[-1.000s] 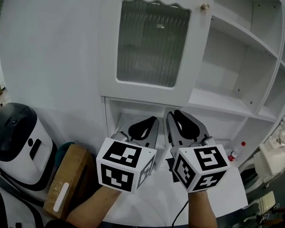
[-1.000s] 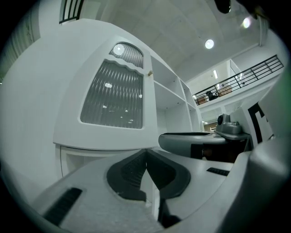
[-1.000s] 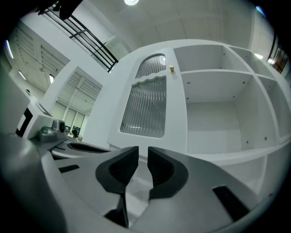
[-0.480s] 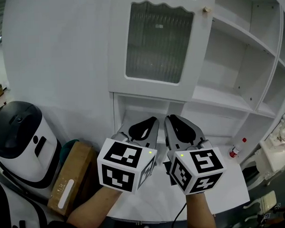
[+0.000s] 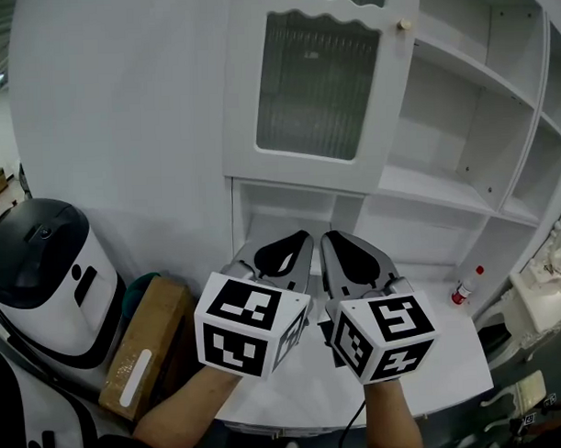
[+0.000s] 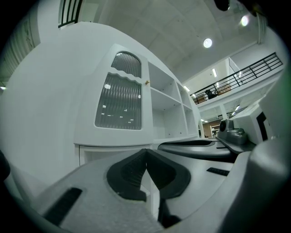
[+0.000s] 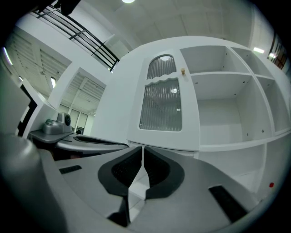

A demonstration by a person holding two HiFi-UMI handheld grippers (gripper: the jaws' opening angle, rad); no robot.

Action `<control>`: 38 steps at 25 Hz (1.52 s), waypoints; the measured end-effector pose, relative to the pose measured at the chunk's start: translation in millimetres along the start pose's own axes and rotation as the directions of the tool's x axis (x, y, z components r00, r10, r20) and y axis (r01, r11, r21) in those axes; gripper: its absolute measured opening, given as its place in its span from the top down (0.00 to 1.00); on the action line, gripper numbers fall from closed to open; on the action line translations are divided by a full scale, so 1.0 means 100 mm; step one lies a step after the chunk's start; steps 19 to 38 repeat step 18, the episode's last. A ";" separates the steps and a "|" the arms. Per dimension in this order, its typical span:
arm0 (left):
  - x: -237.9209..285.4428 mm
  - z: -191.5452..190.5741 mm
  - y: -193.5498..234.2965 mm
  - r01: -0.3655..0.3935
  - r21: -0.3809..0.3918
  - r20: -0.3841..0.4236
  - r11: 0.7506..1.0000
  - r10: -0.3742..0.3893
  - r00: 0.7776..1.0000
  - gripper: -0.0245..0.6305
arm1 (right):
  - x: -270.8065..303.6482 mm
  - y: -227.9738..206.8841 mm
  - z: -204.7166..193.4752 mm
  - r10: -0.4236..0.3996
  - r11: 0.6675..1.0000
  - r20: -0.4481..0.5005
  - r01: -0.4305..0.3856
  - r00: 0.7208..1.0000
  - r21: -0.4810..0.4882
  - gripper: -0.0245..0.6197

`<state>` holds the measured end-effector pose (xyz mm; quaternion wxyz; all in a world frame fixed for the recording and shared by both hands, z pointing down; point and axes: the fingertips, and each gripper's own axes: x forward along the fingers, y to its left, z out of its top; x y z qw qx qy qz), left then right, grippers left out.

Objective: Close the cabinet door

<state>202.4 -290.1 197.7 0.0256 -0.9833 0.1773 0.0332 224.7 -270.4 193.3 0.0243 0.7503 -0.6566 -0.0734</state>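
- Here, both grippers point level, side by side above the bench (image 5: 446,373). The left hand-held gripper (image 5: 302,238) has its jaws together. The right hand-held gripper (image 5: 329,237) has just been closing to a slit, with nothing between its jaws.
- The cabinet door (image 5: 320,88) is white-framed with ribbed glass. It stands ajar above the grippers, its knob (image 5: 403,25) beside the open shelves (image 5: 470,120).

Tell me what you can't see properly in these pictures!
- Behind the cabinet door: in every view, its ribbed glass blurs whatever is inside.
- Small bottle: head view, too small to read its label.
- Cardboard box: head view, partly behind the person's left arm.
- Top of the cabinet: head view, cut off by the upper edge.
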 end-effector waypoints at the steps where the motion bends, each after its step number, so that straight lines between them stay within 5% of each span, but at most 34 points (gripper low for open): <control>1: -0.02 0.00 0.00 0.002 0.001 0.000 1.000 -0.002 1.000 0.94 | -0.01 0.02 0.00 -0.002 1.000 0.000 0.002 1.000 0.000 0.92; 38: -0.20 -0.02 -0.12 0.031 0.006 -0.004 1.000 -0.031 1.000 0.94 | -0.22 0.15 -0.01 -0.027 1.000 -0.014 0.027 1.000 -0.004 0.92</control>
